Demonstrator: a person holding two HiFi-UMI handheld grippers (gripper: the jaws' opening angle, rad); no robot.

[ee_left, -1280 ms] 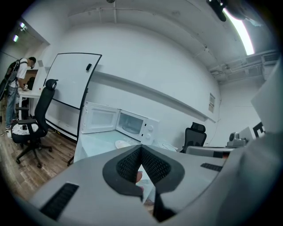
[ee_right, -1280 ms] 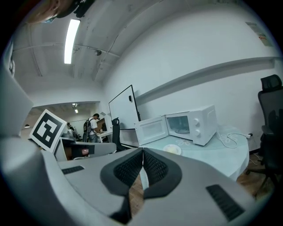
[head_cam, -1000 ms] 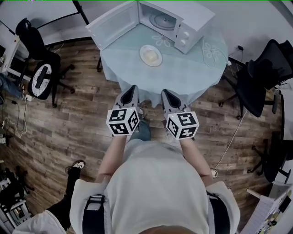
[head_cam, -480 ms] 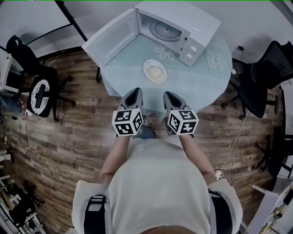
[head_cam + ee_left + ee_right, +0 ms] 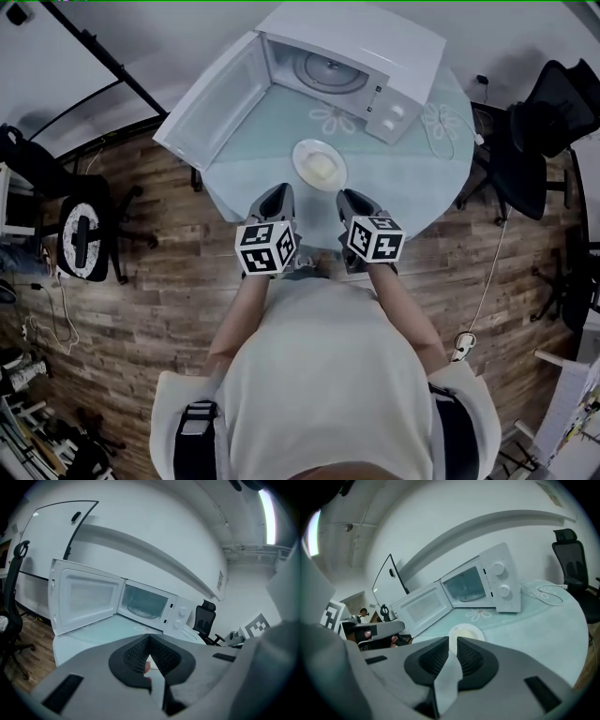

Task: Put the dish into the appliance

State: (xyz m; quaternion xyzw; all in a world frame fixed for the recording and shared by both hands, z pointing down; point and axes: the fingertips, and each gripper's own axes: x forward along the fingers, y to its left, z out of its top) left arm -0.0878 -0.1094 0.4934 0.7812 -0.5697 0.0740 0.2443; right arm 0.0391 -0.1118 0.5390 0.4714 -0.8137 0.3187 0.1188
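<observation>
The white dish [image 5: 319,166] [image 5: 465,632] with a pale yellow centre sits on the round pale-green table [image 5: 412,178], in front of the white microwave [image 5: 347,61] [image 5: 480,585] [image 5: 145,604]. The microwave door [image 5: 206,103] [image 5: 84,597] hangs wide open to the left, and a glass turntable shows inside. Both grippers hover over the table's near edge, just short of the dish. My left gripper [image 5: 277,192] [image 5: 149,639] has its pads touching at the tips, with nothing held. The jaws of my right gripper [image 5: 352,195] [image 5: 453,641] are opening, with a narrow empty gap aimed at the dish.
A white cable [image 5: 441,122] lies on the table right of the microwave. Black office chairs stand at the right [image 5: 539,131] and at the left [image 5: 80,234] on the wooden floor. A black stand's bar [image 5: 94,47] crosses the back left.
The person has stepped closer to the table. Both grippers have moved forward from over the floor to over the table's near edge, closer to the dish.
</observation>
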